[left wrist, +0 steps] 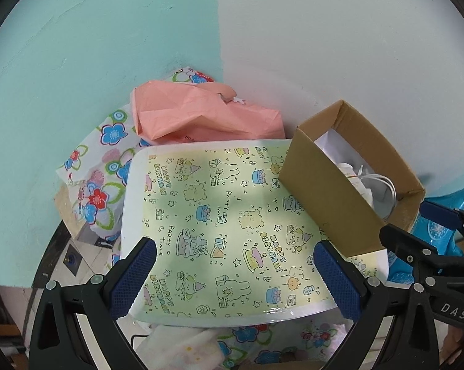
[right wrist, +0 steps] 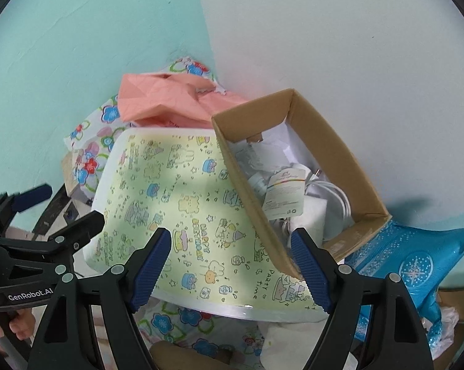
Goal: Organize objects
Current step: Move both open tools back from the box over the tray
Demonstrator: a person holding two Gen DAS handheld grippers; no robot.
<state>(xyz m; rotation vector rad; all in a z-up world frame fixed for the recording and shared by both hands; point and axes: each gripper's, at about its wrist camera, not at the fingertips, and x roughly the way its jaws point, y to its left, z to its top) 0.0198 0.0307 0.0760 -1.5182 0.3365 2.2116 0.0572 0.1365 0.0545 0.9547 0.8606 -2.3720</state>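
Note:
A flat pack of yellow "Happy Birthday" patterned paper (left wrist: pixel 225 222) with a white border lies on a cluttered pile; it also shows in the right wrist view (right wrist: pixel 182 212). An open brown cardboard box (left wrist: pixel 330 197) rests on its right part, holding white cables, a tagged item and papers (right wrist: pixel 290 194). My left gripper (left wrist: pixel 235 265) is open above the pack's near edge, fingers spread wide. My right gripper (right wrist: pixel 232 262) is open, hovering over the pack, its right finger (right wrist: pixel 309 265) by the box's near corner (right wrist: pixel 281 265).
A pink crumpled bag (left wrist: pixel 198 117) lies behind the pack in the wall corner. Floral wrapping paper (left wrist: pixel 99 191) spreads left and below. A blue foil balloon (right wrist: pixel 414 265) lies to the right. Teal and white walls stand close behind.

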